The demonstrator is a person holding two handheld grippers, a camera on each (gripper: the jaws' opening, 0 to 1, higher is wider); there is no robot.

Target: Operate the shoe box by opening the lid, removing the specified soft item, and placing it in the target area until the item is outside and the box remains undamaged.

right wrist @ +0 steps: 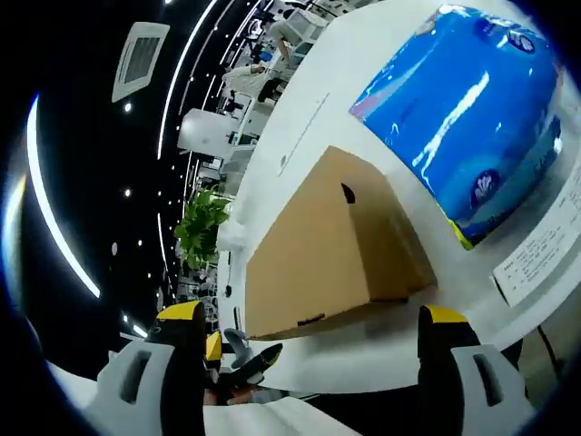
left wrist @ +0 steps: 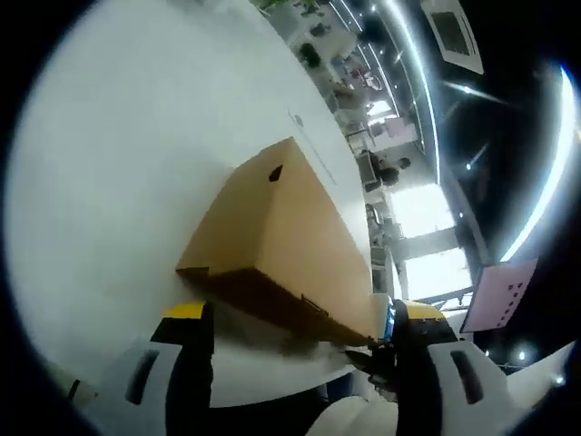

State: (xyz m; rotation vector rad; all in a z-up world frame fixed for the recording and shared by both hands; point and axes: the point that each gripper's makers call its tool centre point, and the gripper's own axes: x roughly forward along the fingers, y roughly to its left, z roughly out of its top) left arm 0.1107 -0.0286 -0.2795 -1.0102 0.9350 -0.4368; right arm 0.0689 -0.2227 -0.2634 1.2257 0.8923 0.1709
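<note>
A brown cardboard shoe box (left wrist: 272, 245) lies on the white table (left wrist: 109, 182) with its lid down and a small round hole in its far end. My left gripper (left wrist: 300, 350) is open, its jaws wide apart on either side of the box's near end. In the right gripper view the same box (right wrist: 336, 254) lies just beyond my right gripper (right wrist: 313, 350), which is also open and holds nothing. A yellow-tipped part of the left gripper (right wrist: 227, 354) shows at the box's near left corner. What is inside the box is hidden.
A large shiny blue soft pack (right wrist: 463, 118) lies on the table (right wrist: 309, 118) right of the box, close to it. A printed paper sheet (right wrist: 545, 254) lies by the table edge. A green plant (right wrist: 204, 227) and office desks stand beyond.
</note>
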